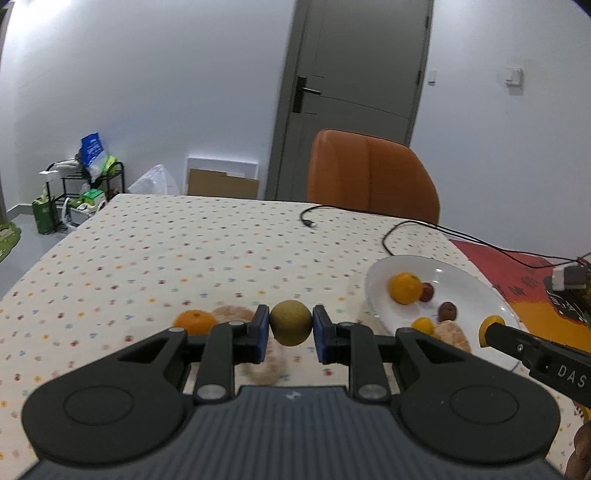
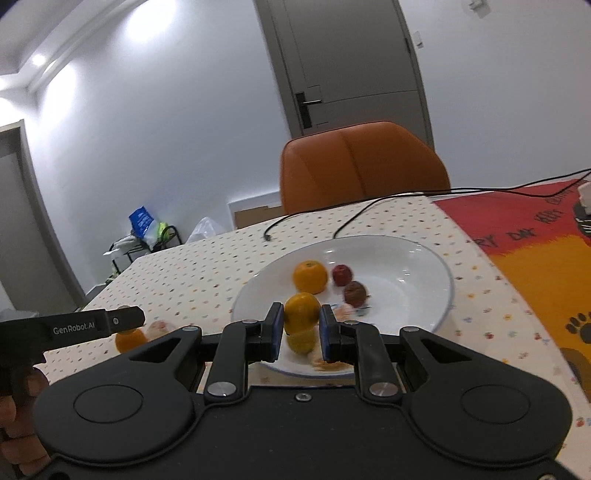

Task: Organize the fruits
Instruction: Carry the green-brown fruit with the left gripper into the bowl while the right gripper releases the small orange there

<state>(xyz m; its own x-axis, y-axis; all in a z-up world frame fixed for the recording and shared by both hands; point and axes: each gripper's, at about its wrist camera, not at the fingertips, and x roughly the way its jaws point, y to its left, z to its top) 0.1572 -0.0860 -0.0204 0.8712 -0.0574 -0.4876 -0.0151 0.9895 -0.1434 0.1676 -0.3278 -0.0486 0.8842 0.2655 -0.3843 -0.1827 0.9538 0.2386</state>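
plate (image 2: 424, 258) white | tablecloth (image 1: 147, 251) cream, dotted | chair (image 1: 369, 173) orange

Left wrist view: low over counter (image 1: 147, 240), facing door (image 1: 354, 92). Right wrist view: close above white plate (image 2: 424, 258), same heading, tilted. Shared: plate, orange chair (image 1: 369, 173), door, black cable (image 2: 369, 210).

Even, cool indoor light fills both views. In the right wrist view two ceiling lights (image 2: 38, 59) glow at upper left and throw a bright patch on the wall (image 2: 147, 22). The plate (image 2: 424, 258) carries small white glints. Shadows on the counter (image 1: 184, 240) are faint and soft. Fisheye bending curves the door (image 1: 354, 74) and walls, and the corners go dark. Fruit near the jaws is smeared with blur in both views; the far room is slightly soft.
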